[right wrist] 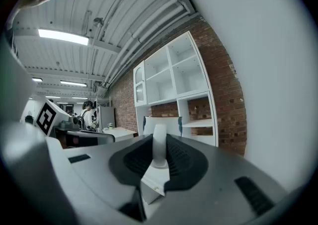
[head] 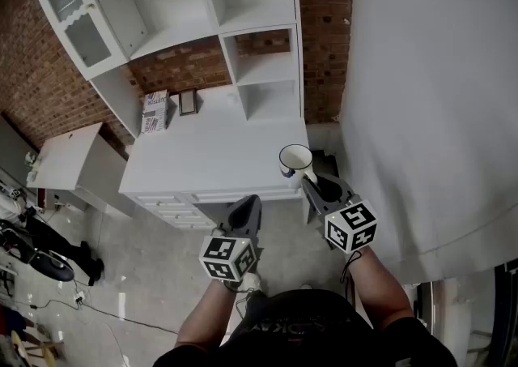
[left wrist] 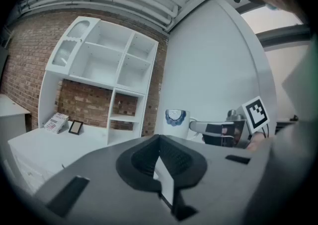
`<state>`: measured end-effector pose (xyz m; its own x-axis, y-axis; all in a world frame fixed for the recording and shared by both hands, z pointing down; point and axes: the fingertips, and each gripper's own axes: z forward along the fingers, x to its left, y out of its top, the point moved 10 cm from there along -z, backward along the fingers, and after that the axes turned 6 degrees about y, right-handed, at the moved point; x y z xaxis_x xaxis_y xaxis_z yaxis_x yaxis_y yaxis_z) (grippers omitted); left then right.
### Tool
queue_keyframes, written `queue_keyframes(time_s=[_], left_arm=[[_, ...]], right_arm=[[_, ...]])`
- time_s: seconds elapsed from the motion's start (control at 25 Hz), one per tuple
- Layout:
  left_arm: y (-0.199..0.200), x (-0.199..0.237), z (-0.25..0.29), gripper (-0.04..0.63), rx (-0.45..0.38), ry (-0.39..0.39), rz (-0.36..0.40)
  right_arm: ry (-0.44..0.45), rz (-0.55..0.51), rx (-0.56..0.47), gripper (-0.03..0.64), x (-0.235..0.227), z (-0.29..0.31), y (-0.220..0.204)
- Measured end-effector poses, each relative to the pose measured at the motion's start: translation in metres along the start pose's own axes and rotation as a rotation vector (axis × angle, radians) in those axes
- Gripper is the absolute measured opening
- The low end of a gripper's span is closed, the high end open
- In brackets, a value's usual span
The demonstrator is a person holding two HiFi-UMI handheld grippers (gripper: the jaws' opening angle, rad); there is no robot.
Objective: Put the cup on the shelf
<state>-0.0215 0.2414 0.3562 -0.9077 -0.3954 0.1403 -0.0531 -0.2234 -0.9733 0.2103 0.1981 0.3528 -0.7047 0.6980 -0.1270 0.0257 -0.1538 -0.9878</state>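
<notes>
Head view: right gripper (head: 307,181) has the cup (head: 295,160) by its handle, in the air just off the desk's (head: 210,159) front right corner, upright, mouth up. Right gripper view: fingers clamped narrow on the white handle (right wrist: 159,145), cup body w/ blue marking just beyond. Left gripper (head: 246,211) is out in front of the desk's front edge, fingers pressed together, nothing btwn them. Shelf unit (head: 263,74) stands at the desk's back, against a brick wall (head: 324,25).
</notes>
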Motion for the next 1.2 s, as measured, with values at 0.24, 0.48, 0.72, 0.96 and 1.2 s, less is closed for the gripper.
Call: queue_keyframes(time_s=[0.24,0.48,0.72,0.96,1.2], left_arm=[[-0.005,-0.005,0.0,0.005,0.0,-0.001,-0.007],[-0.005,0.0,-0.001,0.005,-0.001,-0.006,-0.006],[-0.004,0.012,-0.002,0.005,0.004,-0.007,-0.01],[0.0,0.034,0.001,0.005,0.011,-0.013,-0.02],[0.004,0.068,0.009,0.005,0.018,-0.027,-0.035]], right_arm=[[-0.002,0.006,0.002,0.058,-0.002,-0.005,-0.005],[-0.012,-0.031,-0.004,0.058,0.002,-0.001,-0.005],[-0.001,-0.012,0.009,0.058,0.006,0.013,-0.007],[-0.002,-0.01,0.017,0.058,0.01,0.034,-0.005],[-0.014,-0.002,0.031,0.058,0.016,0.065,-0.002]])
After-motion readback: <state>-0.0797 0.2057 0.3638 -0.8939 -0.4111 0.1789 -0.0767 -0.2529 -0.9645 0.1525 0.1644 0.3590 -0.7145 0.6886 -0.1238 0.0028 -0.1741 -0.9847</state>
